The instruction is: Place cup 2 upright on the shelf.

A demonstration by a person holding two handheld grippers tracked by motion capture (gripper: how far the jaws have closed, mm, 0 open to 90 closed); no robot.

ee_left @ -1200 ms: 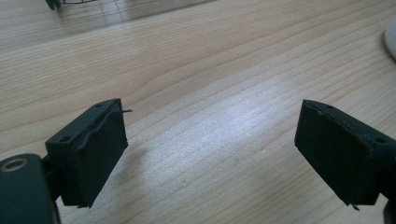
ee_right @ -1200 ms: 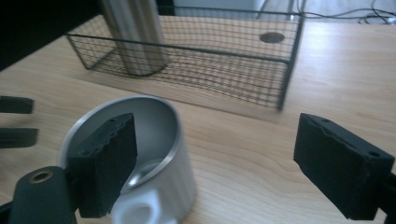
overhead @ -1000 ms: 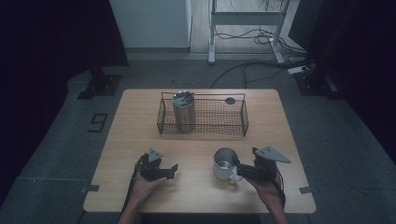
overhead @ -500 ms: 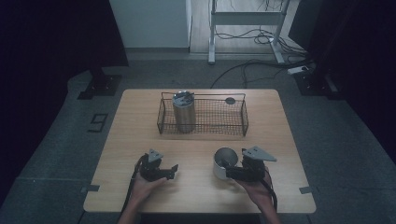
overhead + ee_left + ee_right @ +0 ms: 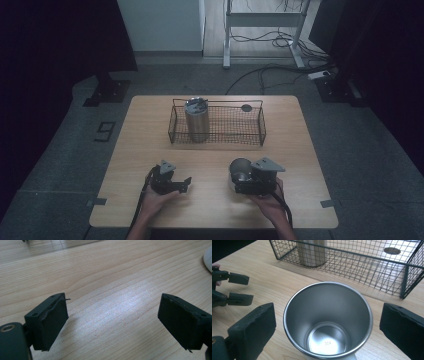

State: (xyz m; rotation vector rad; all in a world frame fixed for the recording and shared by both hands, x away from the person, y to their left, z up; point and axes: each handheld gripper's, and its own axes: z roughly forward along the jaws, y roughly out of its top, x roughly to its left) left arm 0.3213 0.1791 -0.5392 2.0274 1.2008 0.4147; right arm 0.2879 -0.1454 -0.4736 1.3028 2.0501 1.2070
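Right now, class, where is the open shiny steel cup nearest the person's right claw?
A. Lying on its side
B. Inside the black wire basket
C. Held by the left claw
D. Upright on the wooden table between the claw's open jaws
D: the open shiny steel cup stands upright on the wooden table, between the right claw's spread jaws, which have just been opening.

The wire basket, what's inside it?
Inside the wire basket stands one tall steel tumbler, upright at its left end. The rest of the basket floor looks bare. What is in the tumbler cannot be seen; its top hides it.

Stamped "304" reads on the inside bottom of the steel cup (image 5: 327, 322) in the right gripper view; a floor marker (image 5: 105, 131) left of the table (image 5: 150, 150) shows a figure like "9".
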